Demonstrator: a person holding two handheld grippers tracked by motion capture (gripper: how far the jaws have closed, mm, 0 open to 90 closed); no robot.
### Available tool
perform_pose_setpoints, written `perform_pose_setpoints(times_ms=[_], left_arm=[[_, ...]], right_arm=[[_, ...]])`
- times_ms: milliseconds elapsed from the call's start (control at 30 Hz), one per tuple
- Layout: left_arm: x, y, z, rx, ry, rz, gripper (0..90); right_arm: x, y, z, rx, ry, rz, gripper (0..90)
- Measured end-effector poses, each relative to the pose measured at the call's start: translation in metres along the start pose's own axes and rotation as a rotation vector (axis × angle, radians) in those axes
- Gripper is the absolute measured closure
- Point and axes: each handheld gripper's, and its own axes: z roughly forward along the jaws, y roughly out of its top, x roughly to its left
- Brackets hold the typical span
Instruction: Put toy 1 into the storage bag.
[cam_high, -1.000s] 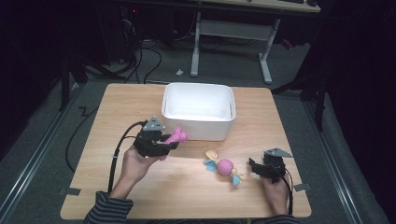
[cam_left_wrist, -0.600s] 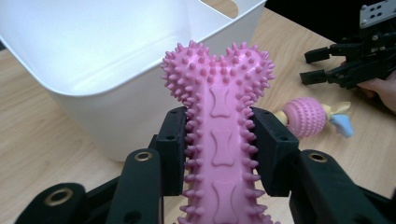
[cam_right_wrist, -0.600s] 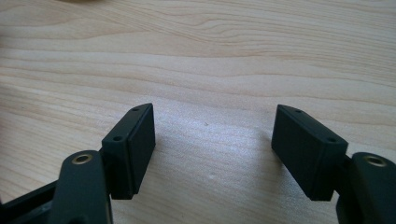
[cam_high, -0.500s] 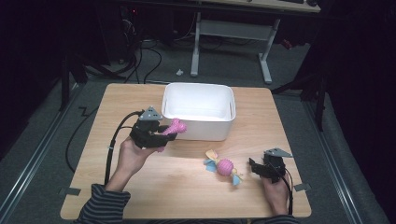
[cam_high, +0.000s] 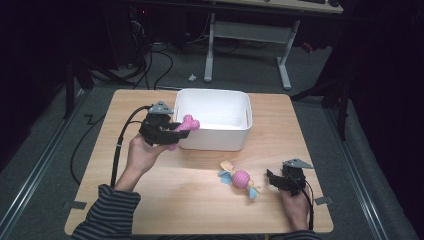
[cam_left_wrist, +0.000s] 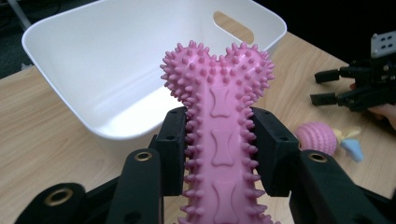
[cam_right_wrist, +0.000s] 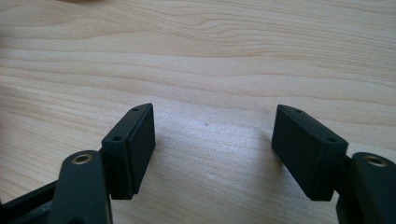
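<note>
One pink spiked bone (cam_left_wrist: 219, 140) clamped in left gripper (cam_high: 167, 131), right gripper (cam_high: 276, 179) agape, one white bin (cam_high: 214, 120), one ball toy (cam_high: 240, 179).

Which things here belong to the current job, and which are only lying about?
In the job:
left gripper, shut on the pink spiky bone
white bin, just ahead of it

Lying about, it seems:
pink ball toy
right gripper, open on the table

Spiky pink bone toy (cam_left_wrist: 219, 140) held over white bin's (cam_high: 235, 142) left rim.
</note>
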Motion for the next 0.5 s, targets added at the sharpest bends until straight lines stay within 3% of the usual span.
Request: perform_pose_setpoints(times_ms=[500], left_arm=[[0.007, 0.036, 0.02, 0.005, 0.048, 0.025, 59.2]], right_arm=[[0.0, 0.0, 0.0, 0.0, 0.001, 0.0, 30.3]])
